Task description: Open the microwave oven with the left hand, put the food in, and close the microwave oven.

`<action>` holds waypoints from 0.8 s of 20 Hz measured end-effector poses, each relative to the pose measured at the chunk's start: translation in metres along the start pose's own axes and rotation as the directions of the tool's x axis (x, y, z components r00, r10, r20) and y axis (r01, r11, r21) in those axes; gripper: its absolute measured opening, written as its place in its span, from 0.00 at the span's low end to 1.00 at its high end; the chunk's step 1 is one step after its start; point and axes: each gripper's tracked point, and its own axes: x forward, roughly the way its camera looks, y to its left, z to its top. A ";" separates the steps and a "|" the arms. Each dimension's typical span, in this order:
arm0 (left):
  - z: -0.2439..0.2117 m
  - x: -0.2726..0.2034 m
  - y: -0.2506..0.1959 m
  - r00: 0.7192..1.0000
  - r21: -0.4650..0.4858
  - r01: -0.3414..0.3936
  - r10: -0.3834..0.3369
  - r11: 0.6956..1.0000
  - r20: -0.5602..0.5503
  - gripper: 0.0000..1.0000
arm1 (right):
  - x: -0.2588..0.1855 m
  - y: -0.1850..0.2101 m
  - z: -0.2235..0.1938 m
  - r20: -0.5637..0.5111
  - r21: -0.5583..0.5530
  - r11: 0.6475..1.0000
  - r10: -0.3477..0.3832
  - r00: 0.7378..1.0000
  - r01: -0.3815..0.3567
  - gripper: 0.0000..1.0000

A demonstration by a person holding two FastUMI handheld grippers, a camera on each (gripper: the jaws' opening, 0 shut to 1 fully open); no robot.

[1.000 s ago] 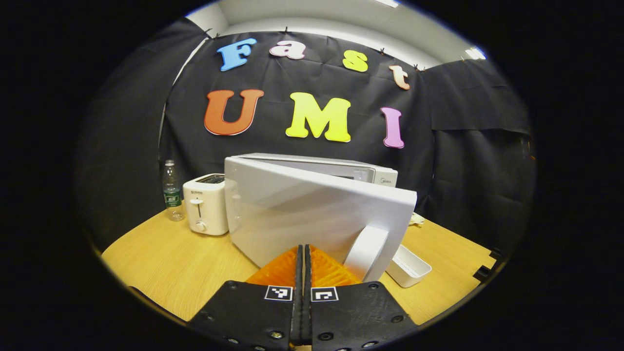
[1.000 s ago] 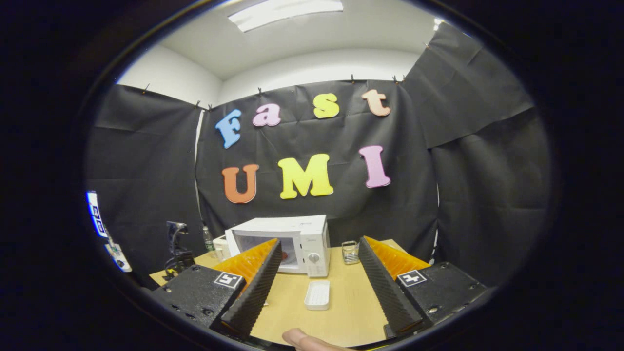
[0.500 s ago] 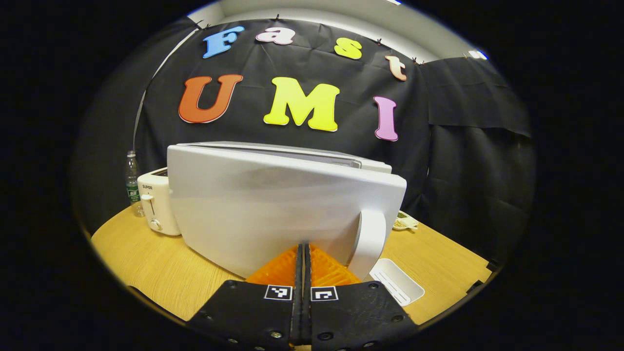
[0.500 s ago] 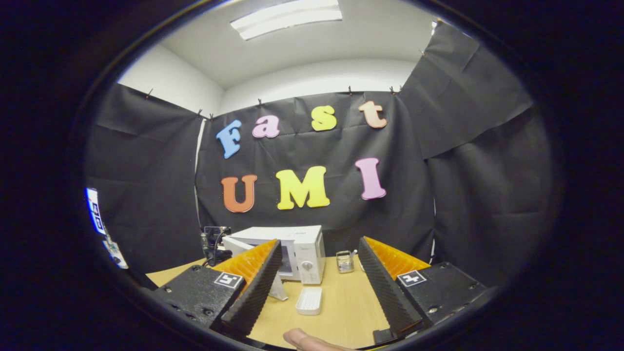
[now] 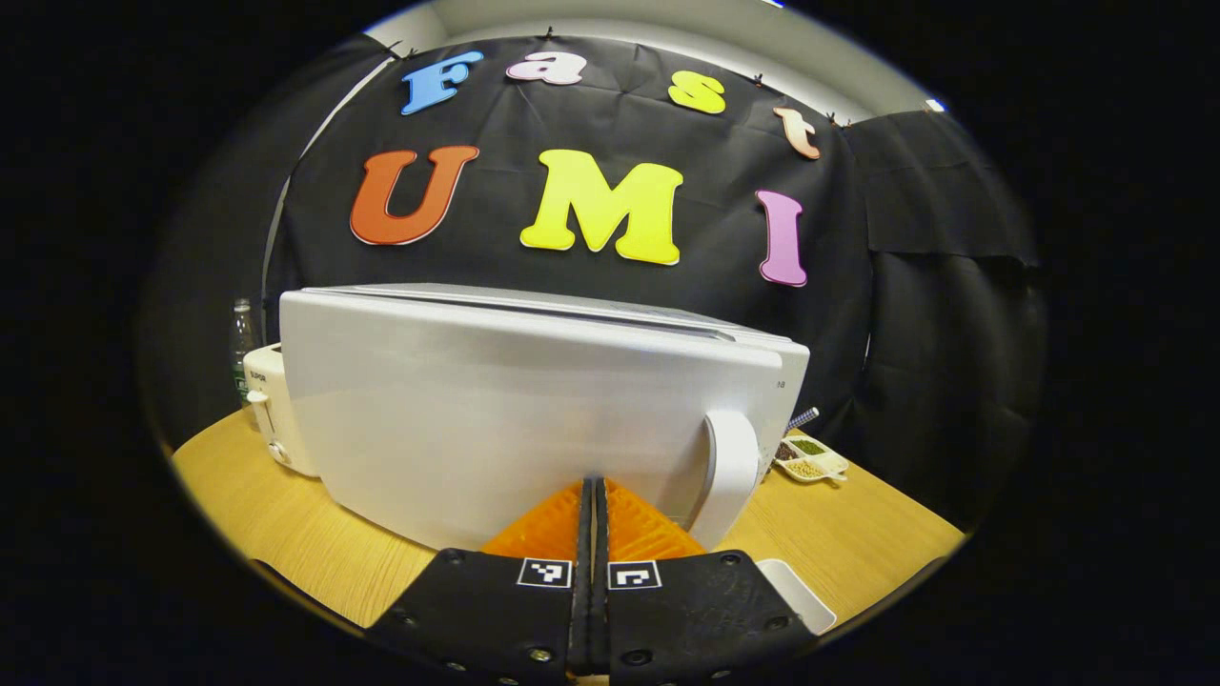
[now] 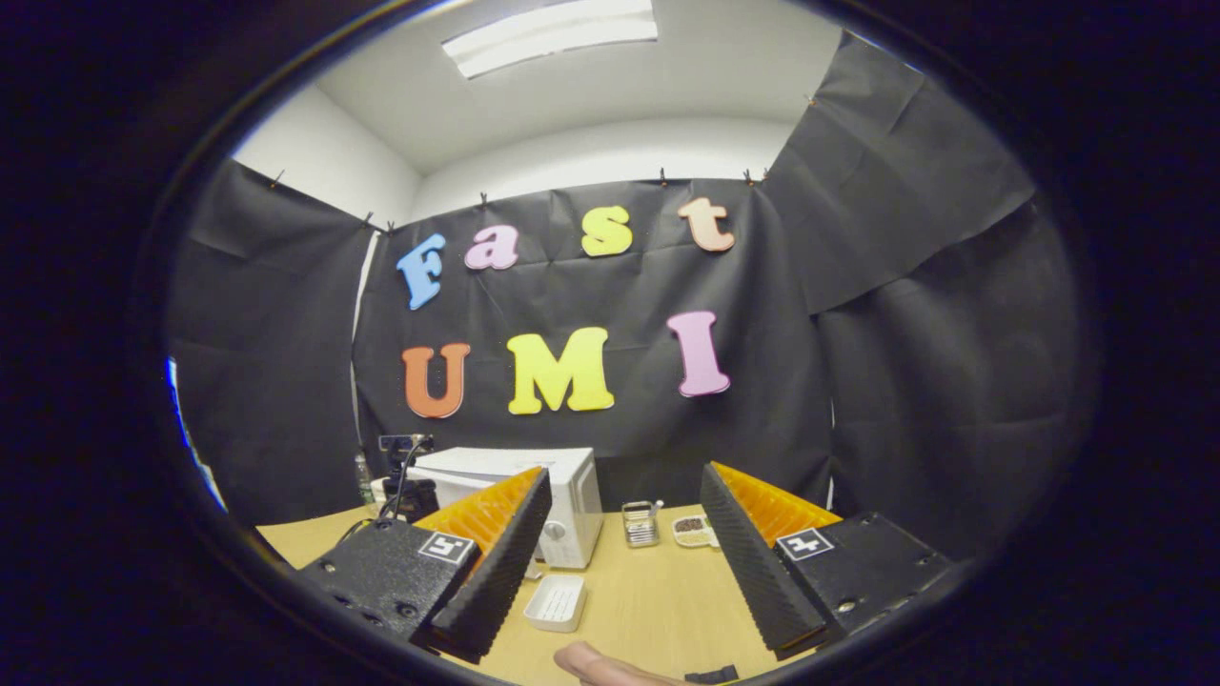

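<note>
The left gripper [image 5: 591, 495] is clenched, its two fingers pressed together with nothing between them, right in front of the microwave oven's door [image 5: 515, 410]. The right gripper [image 6: 624, 562] is released, its fingers wide apart above the table [image 6: 648, 610]. The microwave oven [image 6: 562, 495] is white, with a curved white handle [image 5: 729, 476] at the door's right edge. It stands on a light wooden table, near a white toaster [image 5: 272, 410], a white tray [image 6: 556, 602] and a small dish of food [image 5: 810, 457]. Black cloth covers the walls.
</note>
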 end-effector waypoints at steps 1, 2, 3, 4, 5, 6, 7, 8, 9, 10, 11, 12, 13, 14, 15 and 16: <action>0.001 0.007 0.000 1.000 0.009 -0.010 0.010 1.000 -0.001 0.00 | 0.006 -0.001 -0.004 -0.008 -0.002 1.000 0.008 1.000 -0.008 1.00; 0.002 0.012 0.001 1.000 0.011 -0.019 0.019 1.000 -0.001 0.00 | 0.013 -0.001 -0.010 -0.019 -0.007 1.000 0.018 1.000 -0.018 1.00; 0.005 0.018 0.000 1.000 0.012 -0.022 0.022 1.000 0.002 0.00 | 0.019 0.001 -0.015 -0.024 -0.012 0.999 0.029 0.999 -0.030 1.00; 0.006 0.023 -0.001 0.999 0.014 -0.033 0.033 0.999 -0.001 0.00 | 0.025 0.001 -0.019 -0.030 -0.017 0.999 0.036 0.999 -0.037 1.00; 0.009 0.034 0.000 0.999 0.025 -0.047 0.047 0.999 0.018 0.00 | 0.032 0.000 -0.024 -0.035 -0.024 0.999 0.041 0.999 -0.042 1.00; 0.009 0.033 0.001 0.998 0.039 -0.064 0.064 0.997 0.005 0.01 | 0.038 -0.002 -0.028 -0.041 -0.029 0.999 0.041 0.998 -0.042 1.00; 0.015 0.036 -0.001 0.997 0.051 -0.076 0.074 0.996 0.030 0.02 | 0.042 -0.004 -0.034 -0.049 -0.032 0.999 0.037 0.998 -0.039 1.00; 0.013 0.035 0.001 0.996 0.059 -0.085 0.084 0.995 0.020 0.02 | 0.047 -0.005 -0.039 -0.060 -0.034 0.999 0.035 0.998 -0.038 1.00; 0.013 0.033 0.001 0.996 0.061 -0.090 0.089 0.994 0.026 0.02 | 0.051 -0.007 -0.043 -0.069 -0.030 0.999 0.035 0.997 -0.037 0.89; 0.013 0.034 0.001 0.996 0.061 -0.091 0.090 0.994 0.025 0.02 | 0.055 -0.008 -0.047 -0.079 -0.024 0.999 0.034 0.996 -0.036 0.89; 0.012 0.033 0.000 0.996 0.056 -0.091 0.090 0.994 0.026 0.02 | 0.057 -0.008 -0.051 -0.087 -0.017 0.999 0.035 0.996 -0.036 0.89; 0.012 0.033 0.000 0.996 0.053 -0.090 0.089 0.994 0.023 0.02 | 0.058 -0.007 -0.054 -0.096 -0.009 0.999 0.037 0.995 -0.039 0.89; 0.012 0.033 0.000 0.996 0.053 -0.089 0.088 0.995 0.020 0.02 | 0.058 -0.008 -0.056 -0.101 -0.005 0.999 0.036 0.994 -0.036 1.00; 0.012 0.033 0.001 0.996 0.052 -0.088 0.087 0.995 0.020 0.02 | 0.058 -0.009 -0.056 -0.100 -0.002 0.999 0.034 0.994 -0.035 1.00; 0.012 0.032 0.001 0.996 0.053 -0.088 0.087 0.995 0.021 0.02 | 0.056 -0.010 -0.056 -0.099 -0.003 1.000 0.028 0.995 -0.029 1.00; 0.013 0.034 0.001 0.996 0.051 -0.088 0.087 0.995 0.021 0.02 | 0.055 -0.013 -0.057 -0.104 -0.006 1.000 0.016 0.994 -0.017 1.00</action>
